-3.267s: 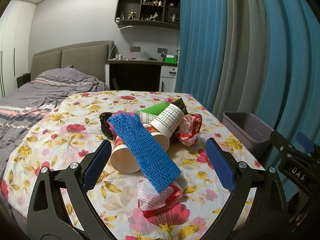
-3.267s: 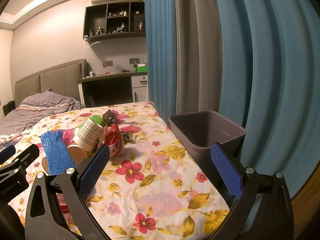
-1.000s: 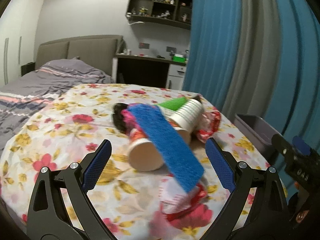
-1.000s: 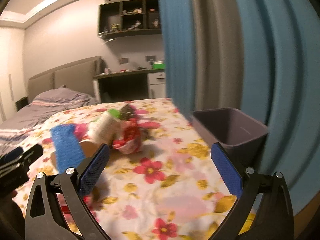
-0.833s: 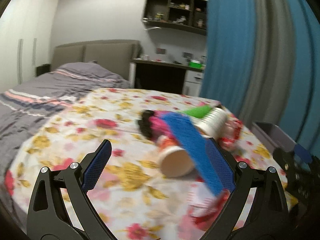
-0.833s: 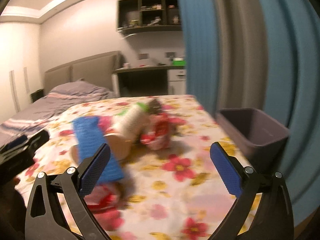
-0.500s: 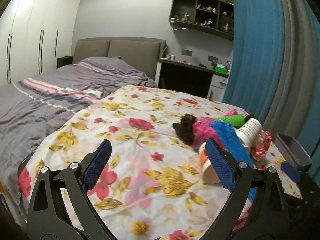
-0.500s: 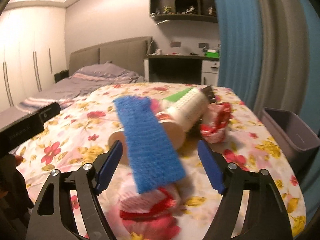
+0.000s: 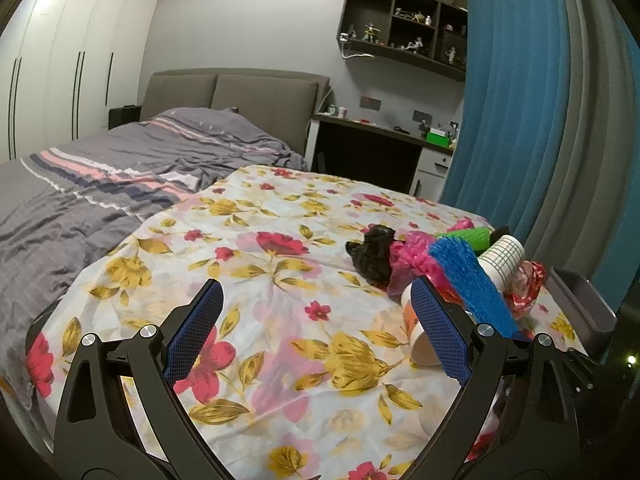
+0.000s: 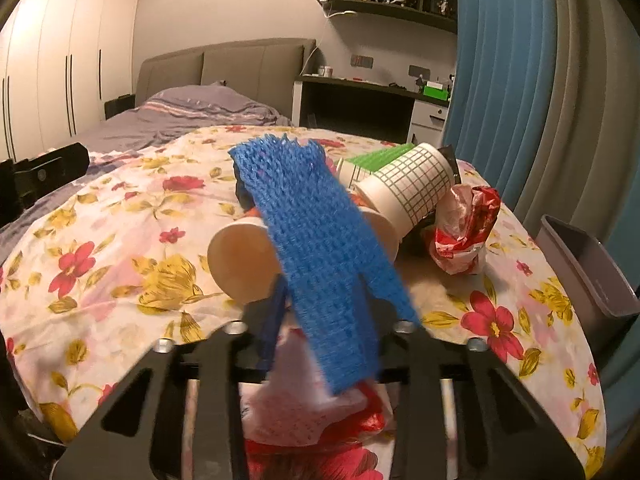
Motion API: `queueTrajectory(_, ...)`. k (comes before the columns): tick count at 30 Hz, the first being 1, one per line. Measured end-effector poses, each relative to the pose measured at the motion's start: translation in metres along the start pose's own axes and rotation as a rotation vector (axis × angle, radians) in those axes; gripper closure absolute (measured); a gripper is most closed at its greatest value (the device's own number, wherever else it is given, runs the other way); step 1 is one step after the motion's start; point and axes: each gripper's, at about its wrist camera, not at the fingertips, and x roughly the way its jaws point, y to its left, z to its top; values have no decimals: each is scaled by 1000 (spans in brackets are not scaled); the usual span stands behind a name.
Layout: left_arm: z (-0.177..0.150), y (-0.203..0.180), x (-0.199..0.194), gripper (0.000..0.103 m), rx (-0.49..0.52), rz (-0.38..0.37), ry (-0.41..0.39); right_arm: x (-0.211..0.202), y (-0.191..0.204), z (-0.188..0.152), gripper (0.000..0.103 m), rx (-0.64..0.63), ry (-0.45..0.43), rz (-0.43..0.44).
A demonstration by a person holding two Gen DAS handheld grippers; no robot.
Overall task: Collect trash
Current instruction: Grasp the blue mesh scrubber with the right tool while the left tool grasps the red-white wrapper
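Observation:
A pile of trash lies on the floral tablecloth [image 10: 120, 280]: a blue foam net [image 10: 320, 248], a paper cup on its side [image 10: 244, 264], a grid-print cup [image 10: 412, 188], a green net [image 10: 380, 158] and a red-white wrapper [image 10: 464, 232]. My right gripper [image 10: 328, 320] has its jaws closed around the near end of the blue net, over another red-white wrapper [image 10: 320, 420]. My left gripper [image 9: 316, 332] is open and empty, left of the pile. In the left wrist view the blue net [image 9: 472, 284], a black bag [image 9: 372, 252] and a pink bag [image 9: 412, 256] show.
A grey bin [image 10: 588, 276] stands at the table's right edge, also in the left wrist view [image 9: 580, 304]. Blue and grey curtains [image 10: 540, 80] hang behind it. A bed [image 9: 100, 200] lies to the left, a desk [image 9: 380, 148] at the back.
My right gripper swung left from the bin side to the pile and closed on the blue net. My left gripper swung left, away from the pile, and stays open.

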Motion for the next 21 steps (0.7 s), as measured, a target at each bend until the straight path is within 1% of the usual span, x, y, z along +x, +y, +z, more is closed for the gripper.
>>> queueTrajectory(2, -2, -3, 0, 10, 8, -10, 0, 0, -4, 0, 91, 6, 1, 3)
queueTrajectory(5, -4, -10, -1, 10, 19, -32, 1, -3, -11, 1, 97, 20, -19, 1)
queueTrajectory(10, -9, -23, -1, 10, 50, -79, 8, -17, -33, 1, 98, 75, -65, -11)
queueTrajectory(13, -15, -34, -1, 10, 71, -152, 31, -31, -49, 1, 98, 112, -99, -30)
queueTrajectory(15, -22, -47, 0, 10, 97, -216, 66, -41, -61, 0, 98, 140, -118, -43)
queueTrajectory(19, -36, -75, 4, 10, 140, -313, 136, -60, -82, -2, 98, 178, -153, -74)
queueTrajectory(21, -44, -89, 7, 10, 179, -341, 174, -66, -88, -3, 98, 189, -163, -83)
